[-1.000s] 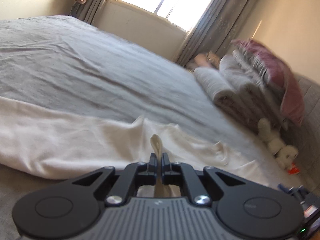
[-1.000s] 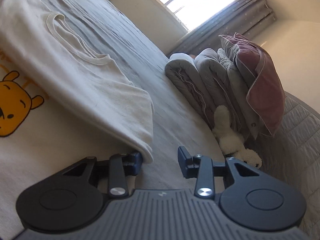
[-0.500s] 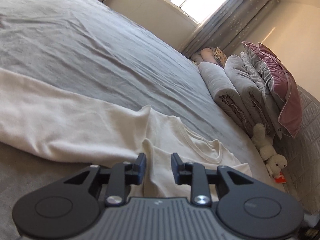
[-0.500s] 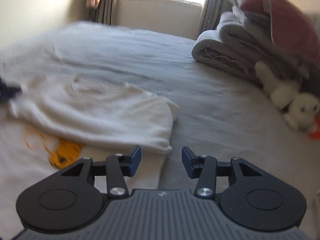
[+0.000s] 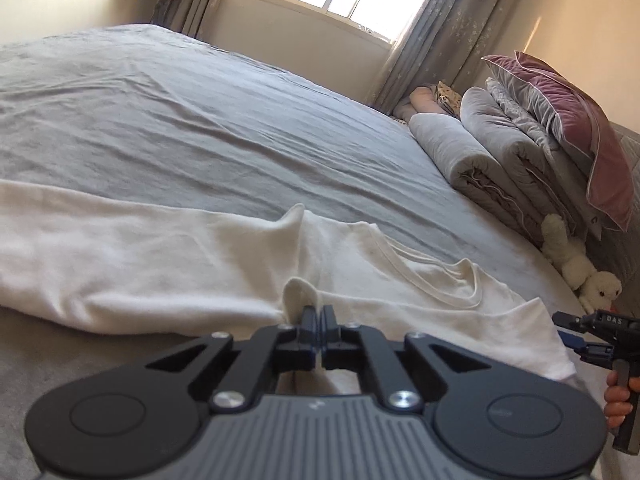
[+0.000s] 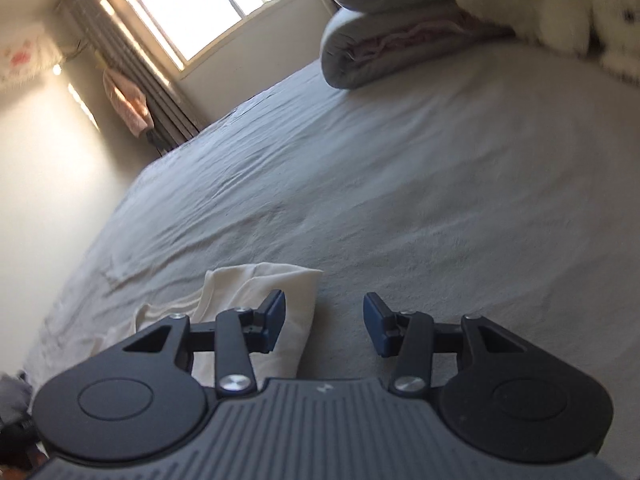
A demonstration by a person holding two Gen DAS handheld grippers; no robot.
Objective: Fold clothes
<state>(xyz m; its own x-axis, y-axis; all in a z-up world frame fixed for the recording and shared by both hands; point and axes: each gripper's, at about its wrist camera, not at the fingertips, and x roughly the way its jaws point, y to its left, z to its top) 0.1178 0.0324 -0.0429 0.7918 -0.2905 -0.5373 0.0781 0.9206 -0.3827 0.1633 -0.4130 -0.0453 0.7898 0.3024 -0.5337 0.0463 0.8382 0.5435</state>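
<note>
A cream T-shirt lies crumpled across the grey bed, its neckline toward the right. My left gripper is shut on a raised fold of the shirt's near edge. In the same view my right gripper shows at the far right edge, just past the shirt's right end, held by a person's hand. In the right wrist view the right gripper is open. A corner of the shirt lies under its left finger, and the pads do not press it.
Rolled grey quilts with a pink pillow on top are stacked at the bed's right side. A white plush toy lies below them. A window and curtains stand at the far wall. Bare grey sheet stretches beyond the shirt.
The left gripper opened, then shut again on a fold of the shirt. The right gripper rolled sharply, swung along the shirt's edge and now stands wider.
</note>
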